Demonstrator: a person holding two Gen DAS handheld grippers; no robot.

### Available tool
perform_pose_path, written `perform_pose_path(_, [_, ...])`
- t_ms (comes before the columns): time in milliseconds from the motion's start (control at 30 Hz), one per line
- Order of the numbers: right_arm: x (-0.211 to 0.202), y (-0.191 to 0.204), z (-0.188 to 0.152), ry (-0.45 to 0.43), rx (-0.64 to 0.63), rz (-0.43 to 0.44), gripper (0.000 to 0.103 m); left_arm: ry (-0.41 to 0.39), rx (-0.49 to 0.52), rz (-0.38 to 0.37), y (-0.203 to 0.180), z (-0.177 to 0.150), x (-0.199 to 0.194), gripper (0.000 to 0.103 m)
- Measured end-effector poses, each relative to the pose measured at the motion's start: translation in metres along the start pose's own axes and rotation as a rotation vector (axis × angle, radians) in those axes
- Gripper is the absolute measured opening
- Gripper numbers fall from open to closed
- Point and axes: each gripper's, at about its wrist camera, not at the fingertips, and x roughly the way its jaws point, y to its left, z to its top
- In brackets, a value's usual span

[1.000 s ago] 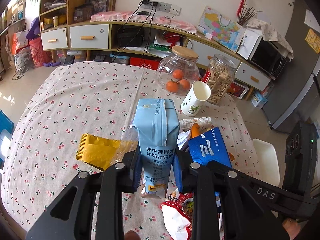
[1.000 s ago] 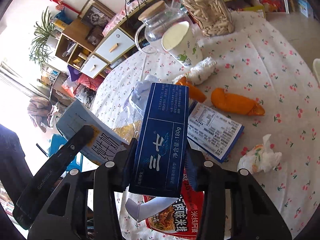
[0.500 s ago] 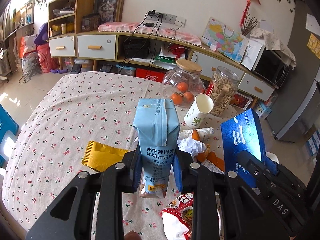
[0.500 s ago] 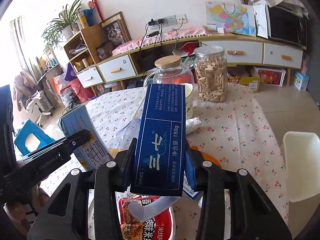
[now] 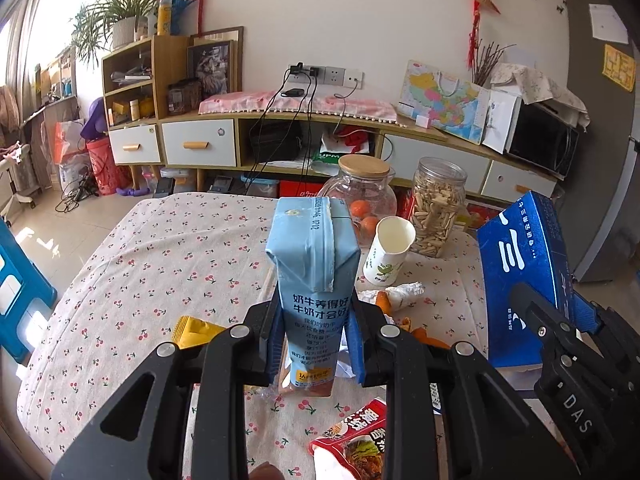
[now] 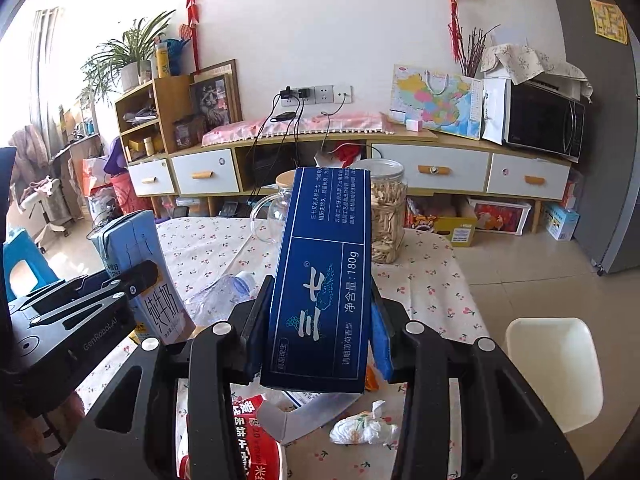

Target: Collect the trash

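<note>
My left gripper is shut on a light blue milk carton and holds it upright above the cherry-print tablecloth. My right gripper is shut on a dark blue box marked 180g, also lifted. The blue box shows at the right of the left wrist view, and the carton at the left of the right wrist view. On the table lie a yellow wrapper, a red snack bag, orange peel, crumpled tissue and a crushed plastic bottle.
A paper cup, a lidded glass jar with oranges and a jar of seeds stand at the table's far right. A white chair is right of the table, a blue stool left. Cabinets line the wall.
Both grippers have risen with their loads; the views tilted up from the table toward the room. The right gripper's blue box now stands higher and more upright beside the carton.
</note>
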Motion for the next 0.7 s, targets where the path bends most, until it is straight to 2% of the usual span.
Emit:
perform_pose_path(167, [-0.004,-0.018,0.000,-0.003,-0.002,-0.058,0.040,-0.009,0.006,-0.010,-0.013,-0.001,-0.001,0.026])
perform_pose_path(433, [-0.012,-0.054,-0.001,0.003,0.039,-0.130,0.040,-0.009,0.029,-0.073,-0.049,-0.002,-0.007,0.026])
perform_pose_path(700, [-0.021,-0.107,-0.008,0.004,0.104,-0.223,0.040,-0.008,0.056,-0.118,-0.084,-0.006,-0.009,0.026])
